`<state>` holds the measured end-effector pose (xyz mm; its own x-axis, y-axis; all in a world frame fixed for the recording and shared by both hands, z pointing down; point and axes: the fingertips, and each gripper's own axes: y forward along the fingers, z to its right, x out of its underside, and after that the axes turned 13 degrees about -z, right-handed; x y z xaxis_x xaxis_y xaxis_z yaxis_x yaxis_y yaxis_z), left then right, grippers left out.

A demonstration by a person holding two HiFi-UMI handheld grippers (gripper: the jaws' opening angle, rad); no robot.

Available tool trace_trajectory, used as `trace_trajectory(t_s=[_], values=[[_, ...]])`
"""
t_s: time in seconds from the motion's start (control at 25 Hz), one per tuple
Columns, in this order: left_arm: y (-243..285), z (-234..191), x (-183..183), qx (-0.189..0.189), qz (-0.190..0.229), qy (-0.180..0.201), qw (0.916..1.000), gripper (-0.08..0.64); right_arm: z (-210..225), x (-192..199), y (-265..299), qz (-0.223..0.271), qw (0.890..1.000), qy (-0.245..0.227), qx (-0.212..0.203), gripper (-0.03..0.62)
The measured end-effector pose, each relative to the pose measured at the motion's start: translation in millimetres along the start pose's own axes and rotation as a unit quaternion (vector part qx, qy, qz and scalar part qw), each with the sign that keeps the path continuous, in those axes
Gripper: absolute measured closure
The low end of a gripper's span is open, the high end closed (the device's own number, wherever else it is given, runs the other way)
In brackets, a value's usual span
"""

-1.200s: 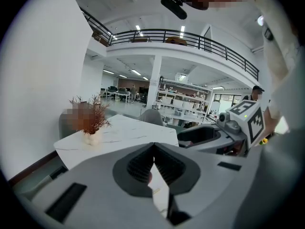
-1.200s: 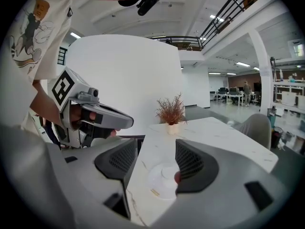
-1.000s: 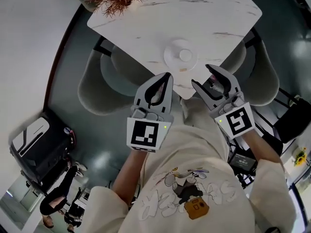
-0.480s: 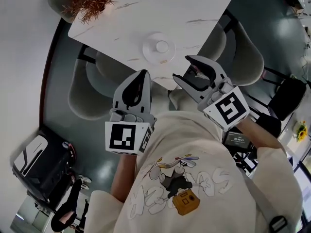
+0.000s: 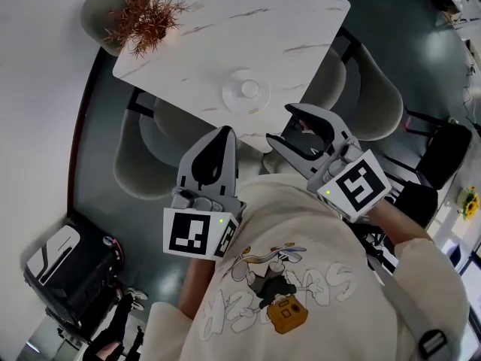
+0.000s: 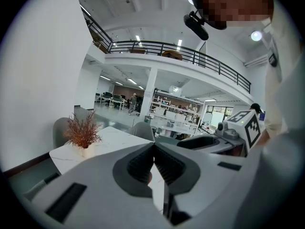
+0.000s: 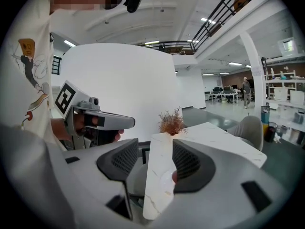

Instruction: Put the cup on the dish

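the cup (image 5: 249, 89) appears to stand already in the middle of the dish (image 5: 230, 96). both are white and small in the head view, so i cannot tell whether it sits centred or upright. the dish lies on the marble table (image 5: 225, 36) close to its near corner, well apart from the dried plant (image 5: 143, 17) at the left corner.

both grippers hang off the table, in front of the person's chest. the left gripper (image 5: 225, 130) has its pads pressed together with nothing between them. the right gripper (image 5: 279, 124) has its jaws spread wide and empty, and only the table's edge shows through the gap.

the main risk, as i judge it, is a needless reach. the dish is so near the corner that a nudge from the wide right jaws could slide it toward the edge or tip the cup off. white on white also makes it hard to judge where the cup's wall is, so a closing jaw could clip the dish rim instead. the closed left gripper could knock the dish if it swings across.

the only clear print is the black square marker on each gripper cube (image 5: 194, 234). the shirt (image 5: 278, 292) carries a cartoon and large pale letters that i cannot read. no brand shows on the cup or dish.
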<state>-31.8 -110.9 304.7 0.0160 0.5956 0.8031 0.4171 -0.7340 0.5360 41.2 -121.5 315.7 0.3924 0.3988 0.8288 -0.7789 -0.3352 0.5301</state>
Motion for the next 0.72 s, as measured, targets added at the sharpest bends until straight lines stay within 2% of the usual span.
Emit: trace_trajectory(t_s=[0.08, 0.16, 0.24, 0.44, 0.56, 0.72], values=[[-1.5, 1.6, -2.3, 0.006, 0.005, -0.020, 0.9998, 0.554, -1.1, -4.5, -4.7, -0.001, 1.000, 0.002, -0.005, 0.363], [-3.9, 2.6, -4.4, 0.011, 0.009, -0.036, 0.9993, 0.554, -2.3, -10.6, -7.7, -0.005, 1.000, -0.005, -0.014, 0.408], [-9.6, 5.4, -8.5, 0.014, 0.012, -0.042, 0.9990, 0.554, -5.4, -23.8, -13.7, 0.003, 1.000, -0.005, -0.017, 0.409], [-34.5, 8.8, -32.4, 0.014, 0.035, -0.038, 0.9986, 0.554, -33.6, -59.7, -36.2, 0.052, 0.999, 0.012, -0.006, 0.532], [-41.4, 6.8, -39.6, 0.012, 0.040, -0.039, 0.9984, 0.554, -55.4, -56.3, -36.7, 0.036, 0.999, 0.012, -0.011, 0.565], [-44.8, 7.3, -33.5, 0.007, 0.031, -0.041, 0.9987, 0.554, -68.9, -40.4, -33.6, -0.001, 1.000, -0.008, -0.003, 0.565]])
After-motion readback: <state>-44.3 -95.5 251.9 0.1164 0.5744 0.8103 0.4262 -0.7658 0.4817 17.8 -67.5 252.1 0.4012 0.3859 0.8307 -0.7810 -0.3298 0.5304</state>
